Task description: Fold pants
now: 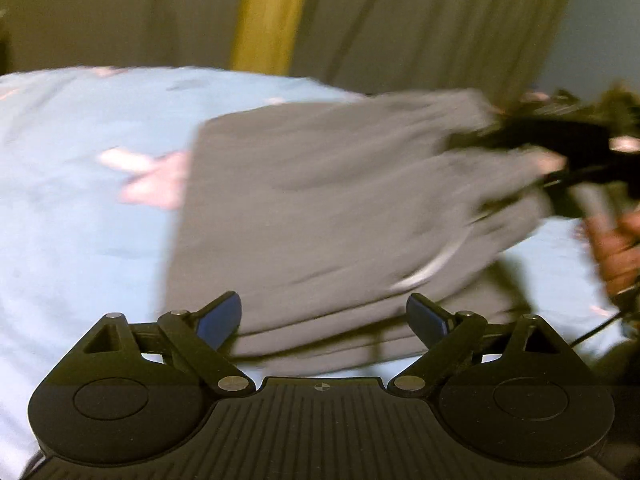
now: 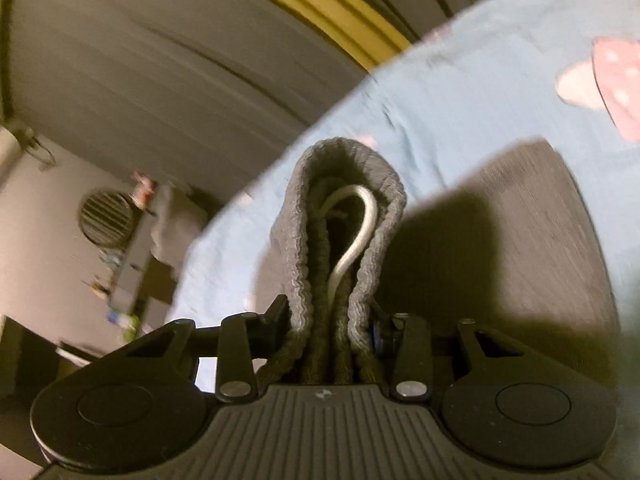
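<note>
A: A light blue bed sheet with pink mushroom prints (image 1: pixel 80 208) is covering the bed, and beige curtains with one yellow panel (image 1: pixel 272 16) are hanging behind it, toward twelve o'clock.

B: Where are the grey knit pants (image 1: pixel 320 208) sitting?

A: They are lying folded on the sheet, filling the middle of the left wrist view. Their end toward three o'clock is being lifted off the bed.

B: By what?

A: The right gripper (image 2: pixel 330 316) is clamping the gathered elastic waistband (image 2: pixel 344 200). Its jaws are pressing on the bunched fabric from both sides, and a white drawstring loop (image 2: pixel 360 232) is poking up between the layers. In the left wrist view that same gripper is appearing blurred at three o'clock, with the person's hand (image 1: pixel 616 252) beneath it.

B: And the left gripper (image 1: pixel 322 316)?

A: Its jaws are standing wide apart with nothing between the blue pads (image 1: pixel 220 320). It is hovering at the six o'clock edge of the pants, just beside the stacked layers; I cannot tell if it is touching them.
</note>
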Demonstrator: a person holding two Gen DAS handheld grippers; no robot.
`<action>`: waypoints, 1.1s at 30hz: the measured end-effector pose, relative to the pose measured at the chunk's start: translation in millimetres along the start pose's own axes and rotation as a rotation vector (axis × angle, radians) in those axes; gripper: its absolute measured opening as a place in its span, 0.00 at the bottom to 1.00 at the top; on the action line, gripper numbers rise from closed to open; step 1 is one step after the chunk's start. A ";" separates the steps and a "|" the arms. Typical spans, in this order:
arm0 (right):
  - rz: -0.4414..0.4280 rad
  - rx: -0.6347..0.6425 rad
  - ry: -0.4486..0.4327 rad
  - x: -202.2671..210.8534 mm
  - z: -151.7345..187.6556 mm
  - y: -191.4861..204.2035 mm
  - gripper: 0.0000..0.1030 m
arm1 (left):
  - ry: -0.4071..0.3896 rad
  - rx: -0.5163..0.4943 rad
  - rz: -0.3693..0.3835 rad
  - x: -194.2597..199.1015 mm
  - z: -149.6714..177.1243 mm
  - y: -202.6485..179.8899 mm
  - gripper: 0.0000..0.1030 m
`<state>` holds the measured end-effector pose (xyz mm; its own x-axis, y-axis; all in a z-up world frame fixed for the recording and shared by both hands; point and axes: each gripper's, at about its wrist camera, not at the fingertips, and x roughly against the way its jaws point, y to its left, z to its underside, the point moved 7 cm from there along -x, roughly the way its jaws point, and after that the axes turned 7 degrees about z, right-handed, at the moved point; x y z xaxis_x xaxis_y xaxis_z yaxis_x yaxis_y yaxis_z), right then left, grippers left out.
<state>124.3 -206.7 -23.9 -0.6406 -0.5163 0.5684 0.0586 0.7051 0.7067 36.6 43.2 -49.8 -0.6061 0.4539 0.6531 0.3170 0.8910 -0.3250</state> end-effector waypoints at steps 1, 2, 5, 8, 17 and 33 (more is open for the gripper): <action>-0.019 -0.009 -0.015 5.6 -3.9 4.1 0.37 | 0.010 0.022 -0.025 1.5 2.5 8.9 0.92; -0.035 -0.022 -0.029 11.6 -8.7 6.3 0.37 | 0.018 0.038 -0.045 2.3 4.4 16.0 0.92; -0.051 -0.032 -0.068 25.9 -14.3 5.7 0.37 | 0.034 0.111 -0.039 -0.2 8.3 30.8 0.92; -0.022 -0.079 -0.075 32.4 -15.2 -18.1 0.37 | 0.039 0.202 -0.008 -2.9 9.7 39.9 0.91; 0.095 -0.074 -0.024 16.0 -1.4 -65.3 0.37 | 0.072 0.161 -0.122 -8.1 7.1 42.7 0.91; 0.277 0.049 -0.070 28.3 10.5 -113.0 0.94 | 0.109 0.199 -0.115 -18.5 5.0 50.1 0.92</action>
<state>91.5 -296.0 -92.1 -0.6565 -0.2674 0.7053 0.2029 0.8380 0.5065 60.0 79.4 -81.6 -0.5442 0.3555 0.7599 0.0945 0.9260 -0.3655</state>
